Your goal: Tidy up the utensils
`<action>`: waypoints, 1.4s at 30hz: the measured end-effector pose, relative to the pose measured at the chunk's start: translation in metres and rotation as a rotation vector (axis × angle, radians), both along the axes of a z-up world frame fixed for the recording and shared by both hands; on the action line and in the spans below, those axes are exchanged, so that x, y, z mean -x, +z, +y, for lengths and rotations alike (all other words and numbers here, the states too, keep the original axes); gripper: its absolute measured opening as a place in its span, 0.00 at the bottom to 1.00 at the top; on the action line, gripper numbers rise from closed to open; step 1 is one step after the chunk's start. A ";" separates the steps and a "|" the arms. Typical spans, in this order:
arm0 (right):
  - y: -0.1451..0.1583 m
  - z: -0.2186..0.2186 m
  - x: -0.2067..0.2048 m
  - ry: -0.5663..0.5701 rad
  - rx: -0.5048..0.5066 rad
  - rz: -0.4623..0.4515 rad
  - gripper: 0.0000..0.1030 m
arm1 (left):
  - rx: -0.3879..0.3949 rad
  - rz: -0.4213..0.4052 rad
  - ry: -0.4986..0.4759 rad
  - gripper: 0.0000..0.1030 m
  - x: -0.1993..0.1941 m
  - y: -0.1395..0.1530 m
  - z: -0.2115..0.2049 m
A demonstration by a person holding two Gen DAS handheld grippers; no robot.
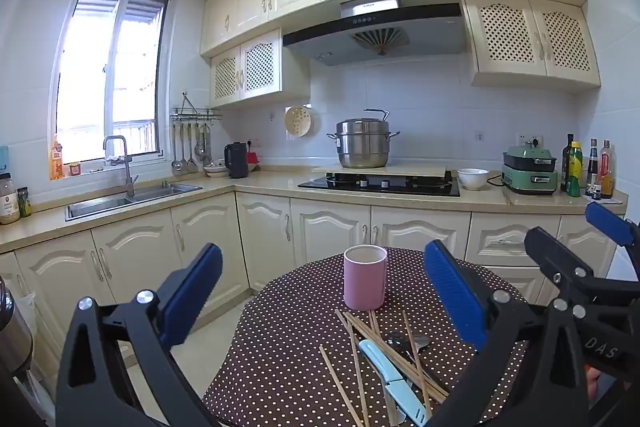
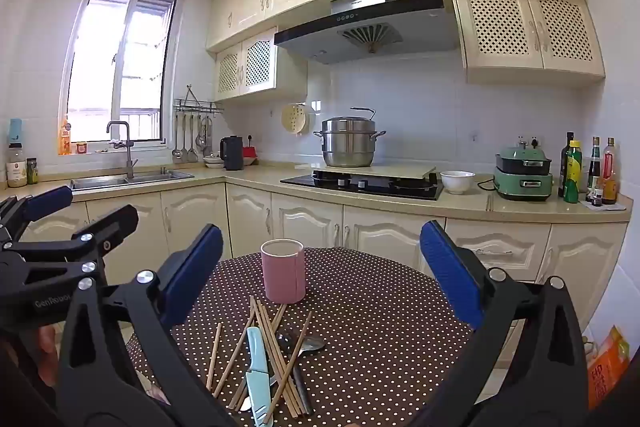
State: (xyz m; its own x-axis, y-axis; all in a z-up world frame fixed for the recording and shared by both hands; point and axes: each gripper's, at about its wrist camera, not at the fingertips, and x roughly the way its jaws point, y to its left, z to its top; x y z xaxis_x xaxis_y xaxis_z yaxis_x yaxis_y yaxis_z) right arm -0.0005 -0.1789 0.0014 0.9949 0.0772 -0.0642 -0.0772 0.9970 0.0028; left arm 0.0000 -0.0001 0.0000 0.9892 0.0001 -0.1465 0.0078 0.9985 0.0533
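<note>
A pink cup (image 1: 365,277) (image 2: 283,271) stands upright on the round dotted table (image 1: 280,347) (image 2: 380,327). In front of it lies a loose pile of utensils: several wooden chopsticks (image 1: 394,351) (image 2: 266,323), a light blue sheathed knife (image 1: 390,379) (image 2: 257,367) and metal spoons (image 1: 418,341) (image 2: 308,345). My left gripper (image 1: 322,287) is open and empty, held above the near table edge. My right gripper (image 2: 320,263) is open and empty beside it; it also shows at the right edge of the left wrist view (image 1: 576,231). The left gripper shows at the left edge of the right wrist view (image 2: 86,211).
Kitchen counter behind the table holds a sink (image 1: 132,197), black kettle (image 1: 236,160), steel pot (image 1: 362,143) on the stove (image 1: 380,183), white bowl (image 1: 472,178), green cooker (image 1: 530,169) and bottles (image 1: 588,167). An orange bag (image 2: 606,367) sits on the floor right of the table.
</note>
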 end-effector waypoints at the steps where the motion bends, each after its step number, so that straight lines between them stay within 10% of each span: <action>1: 0.000 0.000 0.000 0.001 0.000 0.000 0.94 | 0.000 0.002 0.000 0.96 0.000 0.000 0.000; 42: -0.003 0.001 0.000 0.005 -0.006 0.016 0.94 | 0.004 0.007 0.002 0.96 -0.003 -0.003 0.005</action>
